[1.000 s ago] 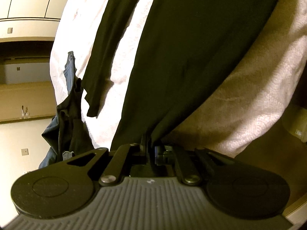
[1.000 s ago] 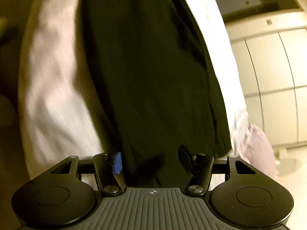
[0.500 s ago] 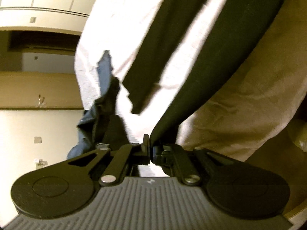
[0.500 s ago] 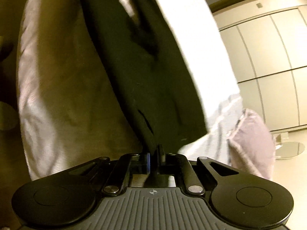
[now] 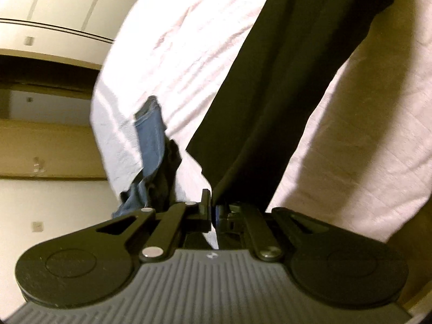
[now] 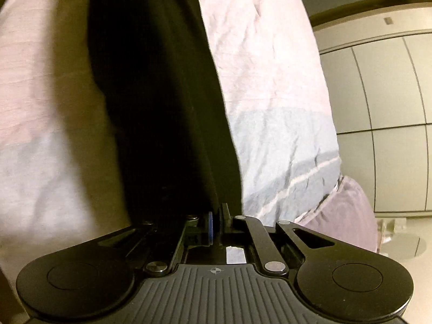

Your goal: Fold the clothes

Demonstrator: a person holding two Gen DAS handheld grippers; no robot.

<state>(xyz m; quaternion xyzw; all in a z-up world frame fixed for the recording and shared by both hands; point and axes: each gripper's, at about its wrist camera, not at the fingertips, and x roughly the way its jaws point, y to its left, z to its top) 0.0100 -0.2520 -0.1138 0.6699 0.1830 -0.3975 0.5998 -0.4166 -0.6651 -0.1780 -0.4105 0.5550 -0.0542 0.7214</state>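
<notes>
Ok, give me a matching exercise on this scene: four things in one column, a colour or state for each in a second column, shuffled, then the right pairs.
Things:
1. left gripper
2. black garment
3. denim garment
4. pale bedspread

States:
A. blue, bunched beside the black cloth
B. light, spread underneath the clothes
C. shut on an edge of black cloth
D. dark, pinched at two points, by this one and by the right gripper

Pairs: 1-C, 2-D, 3-A, 4-B
</notes>
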